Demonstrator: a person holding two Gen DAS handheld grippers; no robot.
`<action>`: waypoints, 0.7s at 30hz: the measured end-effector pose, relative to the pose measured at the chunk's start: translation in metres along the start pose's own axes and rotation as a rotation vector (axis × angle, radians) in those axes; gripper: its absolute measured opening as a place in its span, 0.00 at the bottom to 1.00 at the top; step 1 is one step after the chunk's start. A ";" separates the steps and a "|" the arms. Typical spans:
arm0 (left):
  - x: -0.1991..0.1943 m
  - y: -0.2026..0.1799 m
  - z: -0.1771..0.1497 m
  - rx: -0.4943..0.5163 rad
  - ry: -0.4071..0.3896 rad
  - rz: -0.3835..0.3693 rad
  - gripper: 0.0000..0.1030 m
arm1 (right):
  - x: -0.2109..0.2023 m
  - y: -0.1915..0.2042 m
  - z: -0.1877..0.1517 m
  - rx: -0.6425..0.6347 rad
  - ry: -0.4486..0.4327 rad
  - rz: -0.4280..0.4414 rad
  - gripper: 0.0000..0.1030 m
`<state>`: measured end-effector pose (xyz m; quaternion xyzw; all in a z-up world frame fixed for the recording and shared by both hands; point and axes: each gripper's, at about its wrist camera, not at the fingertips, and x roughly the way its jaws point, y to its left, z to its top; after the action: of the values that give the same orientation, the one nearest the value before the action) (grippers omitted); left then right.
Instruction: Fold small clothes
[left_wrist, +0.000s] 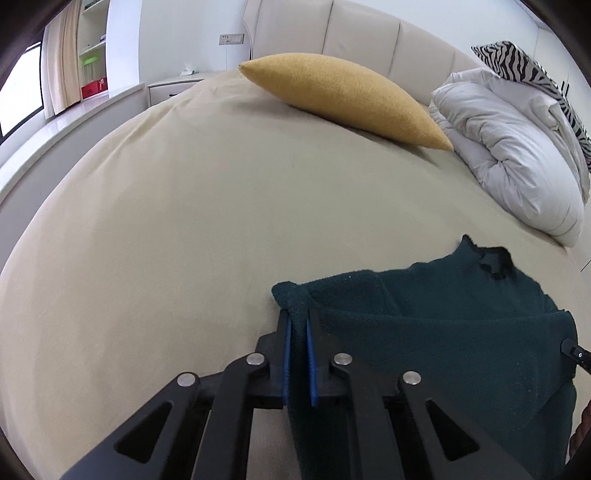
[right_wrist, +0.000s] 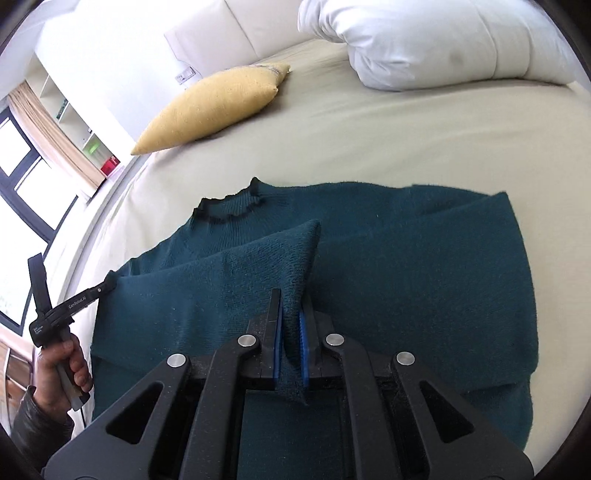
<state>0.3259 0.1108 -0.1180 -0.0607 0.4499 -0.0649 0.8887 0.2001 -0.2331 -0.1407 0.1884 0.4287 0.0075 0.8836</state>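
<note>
On the beige bedsheet (right_wrist: 406, 122), my left gripper (left_wrist: 298, 321) pinches the dark green knitted sweater's (right_wrist: 406, 266) edge, while my right gripper (right_wrist: 291, 306) clamps a raised fold.

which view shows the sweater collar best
The right wrist view. There the dark green sweater lies spread across the bed, and its collar shows whole, with the dark ribbed trim facing the camera. The left wrist view catches the collar only at an oblique angle, far off to the right.
</note>
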 end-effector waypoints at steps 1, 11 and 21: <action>0.007 0.002 -0.003 0.008 0.010 0.006 0.09 | 0.008 -0.002 -0.001 -0.004 0.025 -0.017 0.06; -0.061 0.019 -0.032 -0.051 -0.039 -0.069 0.52 | 0.004 -0.013 -0.008 0.096 0.039 0.095 0.44; -0.045 -0.003 -0.068 0.035 0.055 -0.077 0.17 | 0.011 -0.011 -0.017 0.045 0.078 -0.038 0.07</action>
<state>0.2443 0.1124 -0.1223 -0.0603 0.4702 -0.1084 0.8738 0.1925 -0.2358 -0.1622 0.1999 0.4661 -0.0116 0.8618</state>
